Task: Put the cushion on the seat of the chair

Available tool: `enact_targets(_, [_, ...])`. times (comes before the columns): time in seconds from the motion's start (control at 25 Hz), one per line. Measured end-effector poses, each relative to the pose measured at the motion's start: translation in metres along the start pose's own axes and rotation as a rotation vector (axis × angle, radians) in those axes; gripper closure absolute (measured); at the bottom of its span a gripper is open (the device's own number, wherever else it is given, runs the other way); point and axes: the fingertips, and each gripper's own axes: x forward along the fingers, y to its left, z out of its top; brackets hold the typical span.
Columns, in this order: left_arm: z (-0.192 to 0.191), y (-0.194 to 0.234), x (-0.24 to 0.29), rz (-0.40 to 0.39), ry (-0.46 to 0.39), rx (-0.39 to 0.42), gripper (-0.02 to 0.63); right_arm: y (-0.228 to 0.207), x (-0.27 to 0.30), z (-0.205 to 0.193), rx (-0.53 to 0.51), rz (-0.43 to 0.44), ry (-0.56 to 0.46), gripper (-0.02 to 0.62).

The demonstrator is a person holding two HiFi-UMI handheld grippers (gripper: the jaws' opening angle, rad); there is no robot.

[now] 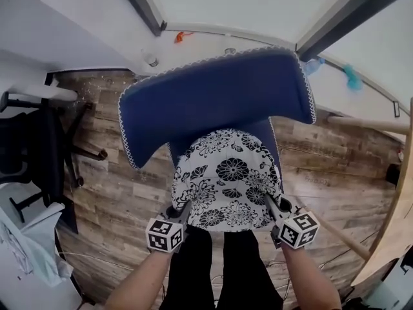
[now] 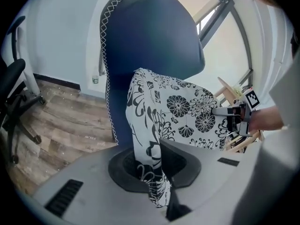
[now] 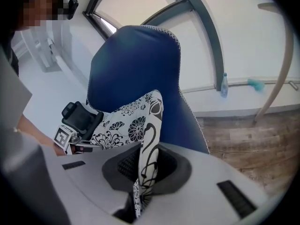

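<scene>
Cushion: held just over the chair seat; judged soft, light, floppy
Left gripper: jaws pinched on the cushion edge farthest from the chair
Right gripper: likewise; edge corners are best gripped

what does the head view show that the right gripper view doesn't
Only the head view: the black office chair at the left and the person's legs in dark trousers. Only the right gripper view: close up, the right hand-held gripper shut on the edge of the cushion. Both: the blue chair, the floral cushion in front of its backrest, the left hand-held gripper and the bottle.
</scene>
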Motion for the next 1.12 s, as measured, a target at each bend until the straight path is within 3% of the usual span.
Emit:
enact_targets(0.44, [-0.001,0.024,0.021,0.055,0.011,0.001,0.568,-0.045,0.017,-0.007,0.078,-0.044,0.031,0.558])
enact_targets(0.6, [0.004,0.035,0.018,0.091,-0.014,0.027,0.494,-0.058,0.024,-0.011,0.173,-0.049,0.039,0.558])
enact_targets(0.8, [0.007,0.044,0.012,0.126,-0.038,0.024,0.445,-0.060,0.029,-0.014,0.157,-0.043,0.059,0.558])
enact_targets(1.12, [0.008,0.060,-0.022,0.240,-0.114,0.015,0.442,-0.065,0.028,-0.018,0.129,-0.058,0.067,0.558])
